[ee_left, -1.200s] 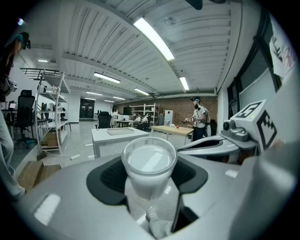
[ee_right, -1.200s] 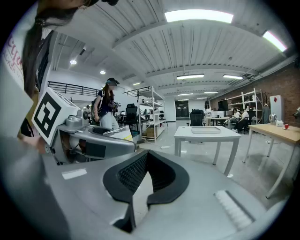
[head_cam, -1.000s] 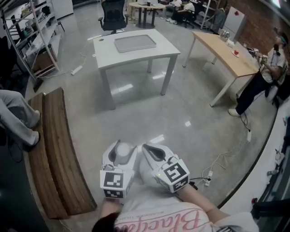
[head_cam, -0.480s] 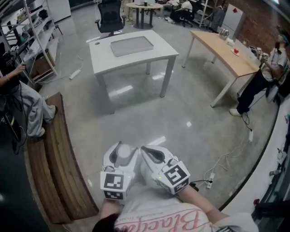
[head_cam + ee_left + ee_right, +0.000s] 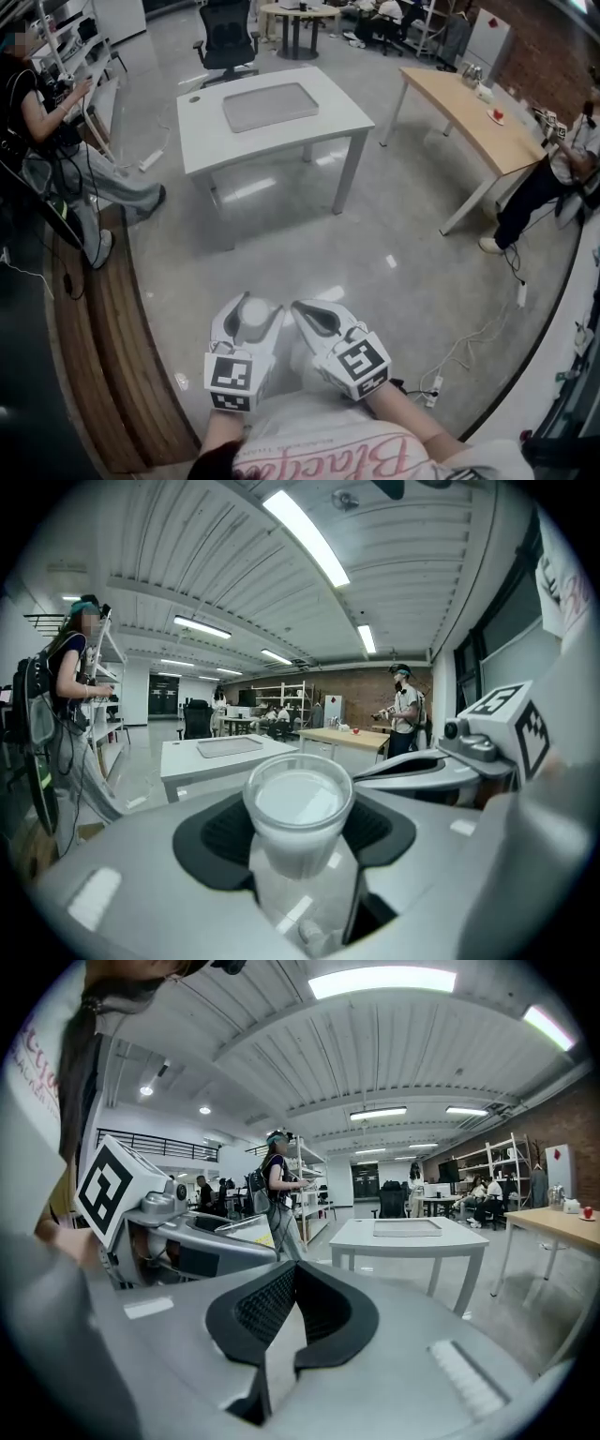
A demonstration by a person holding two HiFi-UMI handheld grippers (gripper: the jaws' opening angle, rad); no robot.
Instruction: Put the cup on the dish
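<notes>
A translucent plastic cup (image 5: 254,310) stands upright between the jaws of my left gripper (image 5: 247,317), which is shut on it low in the head view. In the left gripper view the cup (image 5: 298,803) fills the dark pads of that gripper (image 5: 298,832). Beside it, my right gripper (image 5: 319,317) is shut with nothing held; its pads (image 5: 246,1309) meet at the tips. The dish, a flat grey tray (image 5: 270,105), lies on a white table (image 5: 202,141) several steps ahead, and shows as the tray (image 5: 229,747) and the tray (image 5: 407,1227) in the gripper views.
A curved wooden bench (image 5: 127,366) runs along the left, with a seated person (image 5: 56,122) beside shelving. A long wooden table (image 5: 469,98) and a standing person (image 5: 553,178) are at the right. Cables (image 5: 469,333) lie on the floor. An office chair (image 5: 225,37) stands behind the white table.
Both grippers keep their pose and the cup stays held. The view has swung a little, so the seated person at the left shows more fully and the white table sits slightly further left.
</notes>
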